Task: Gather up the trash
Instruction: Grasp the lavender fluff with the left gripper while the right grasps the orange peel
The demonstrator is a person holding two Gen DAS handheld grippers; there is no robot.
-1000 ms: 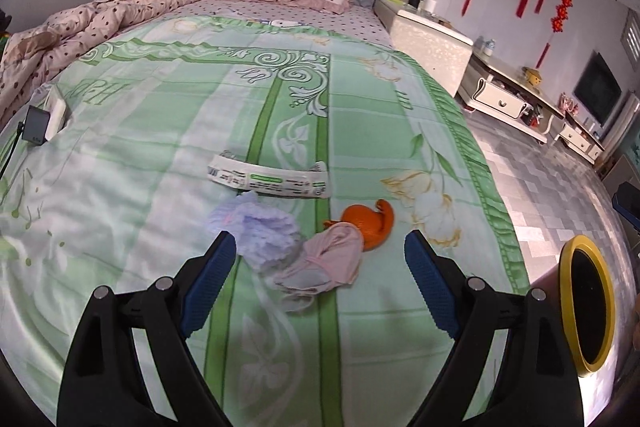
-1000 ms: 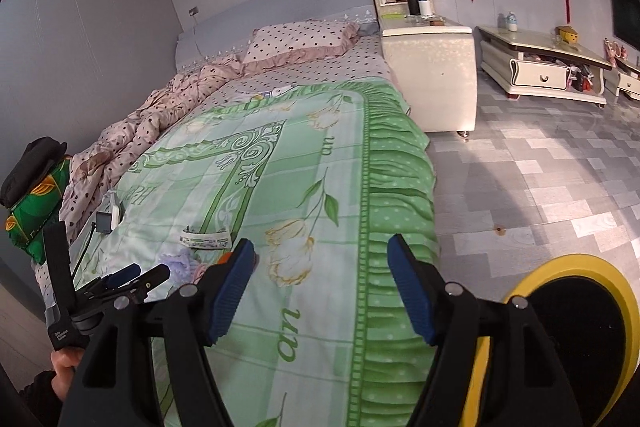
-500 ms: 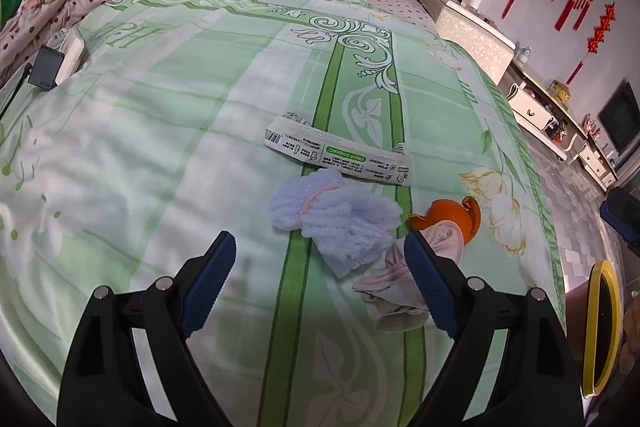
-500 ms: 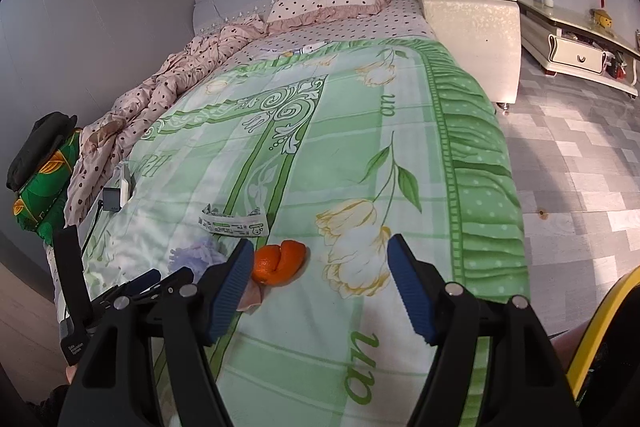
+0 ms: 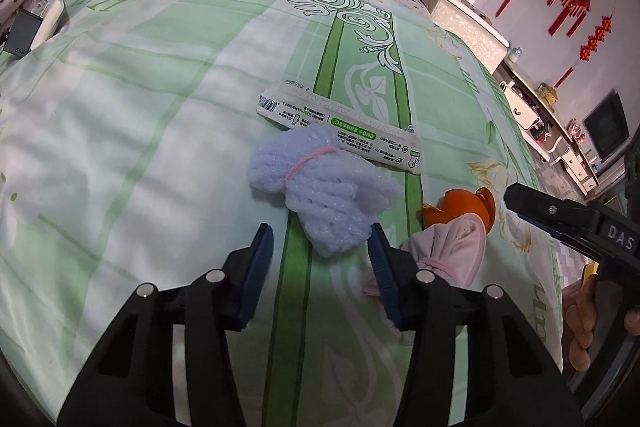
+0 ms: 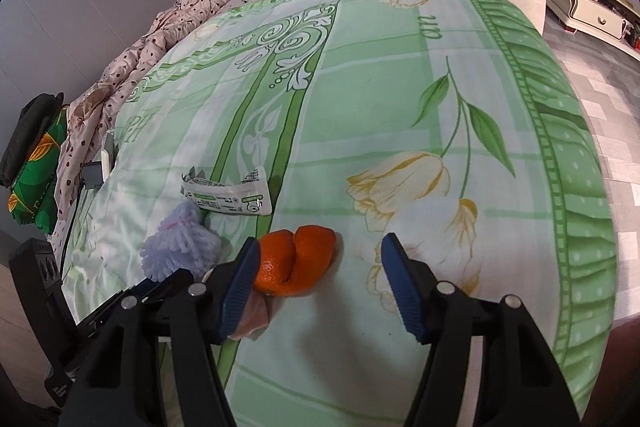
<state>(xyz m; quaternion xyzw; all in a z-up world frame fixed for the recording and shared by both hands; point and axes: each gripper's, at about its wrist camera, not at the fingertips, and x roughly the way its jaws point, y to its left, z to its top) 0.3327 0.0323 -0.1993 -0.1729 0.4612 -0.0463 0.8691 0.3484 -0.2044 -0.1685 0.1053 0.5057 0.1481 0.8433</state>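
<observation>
Our left tongs (image 5: 320, 259) stand part open with nothing between the pads; the jaws have just been closing, and the near tip of the blue foam net (image 5: 320, 195) lies just ahead of them at twelve o'clock, touching the right pad's edge or just shy of it, we cannot tell which. Our right tongs (image 6: 320, 279) are open too, jaws also just closing in, with the orange peel (image 6: 296, 263) lying against the left pad's inner side at eleven o'clock and not yet pinched. All the trash sits on the green quilt (image 5: 140, 147): beyond the foam, at one o'clock in the left view, lies a flat white wrapper (image 5: 340, 127); at three o'clock a pink foam net (image 5: 448, 251) lies against the peel. We judge the foam nets feather-light and springy, so they should crush easily; the pink band around the blue one's waist looks the surest place to grip. The peel seems curled, light and a little slick, best taken across its fold. The wrapper is thin and lies flat, so an edge must be caught. Its print shows a barcode and a green label, too small for us to read. The right tongs' body reads "DAS" in the left view.
</observation>
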